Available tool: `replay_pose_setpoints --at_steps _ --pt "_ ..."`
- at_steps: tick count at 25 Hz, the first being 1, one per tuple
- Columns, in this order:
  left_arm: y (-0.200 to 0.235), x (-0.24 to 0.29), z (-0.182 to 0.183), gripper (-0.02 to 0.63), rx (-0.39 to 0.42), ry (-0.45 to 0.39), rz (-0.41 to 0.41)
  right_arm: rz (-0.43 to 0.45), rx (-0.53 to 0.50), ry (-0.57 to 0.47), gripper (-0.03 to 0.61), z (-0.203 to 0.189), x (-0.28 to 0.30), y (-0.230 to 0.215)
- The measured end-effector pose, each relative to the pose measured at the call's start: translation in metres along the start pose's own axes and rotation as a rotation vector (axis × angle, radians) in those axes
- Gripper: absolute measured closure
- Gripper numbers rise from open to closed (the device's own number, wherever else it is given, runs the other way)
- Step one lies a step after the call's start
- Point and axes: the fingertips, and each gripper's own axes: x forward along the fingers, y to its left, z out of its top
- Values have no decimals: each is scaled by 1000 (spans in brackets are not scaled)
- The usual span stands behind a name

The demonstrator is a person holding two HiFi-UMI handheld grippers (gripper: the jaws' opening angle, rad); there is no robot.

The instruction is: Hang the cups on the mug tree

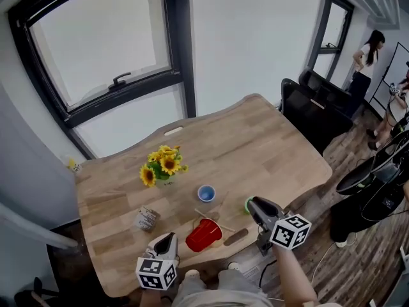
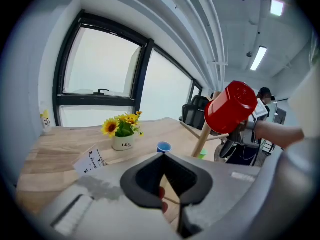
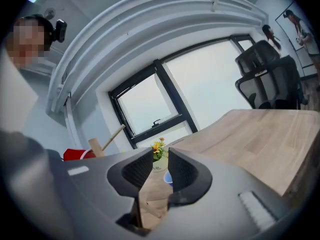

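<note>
Our right gripper (image 1: 254, 204) stood open, empty, at 2 o'clock from the red cup (image 1: 203, 235), which sat on the tree (image 2: 202, 140). Our left gripper (image 1: 165, 241), closed, waited at 9 o'clock.

Bright daylight pours through the blown-out windows (image 1: 249, 37); both gripper views bulge, darkening at their rims.

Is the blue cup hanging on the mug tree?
No, the blue cup sits on the table, while only the red cup is on the mug tree.
</note>
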Motion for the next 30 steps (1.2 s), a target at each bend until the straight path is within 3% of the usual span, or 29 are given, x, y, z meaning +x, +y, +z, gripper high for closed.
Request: replay_pose_setpoints --at_steps 5,14,20,25,30 --pt "6 -1 6 615 -29 -18 83 62 63 108 441 -14 42 -9" --pt "18 -25 -2 615 -117 -53 253 62 215 309 407 -55 112 -27" --pt "30 -64 -14 615 -161 -69 364 26 344 439 411 -97 144 -40" --pt "41 -89 -26 615 -199 -85 444 -39 362 503 408 -118 165 -56" --pt "42 -99 -31 615 -211 -86 469 -93 390 571 420 -139 176 -66"
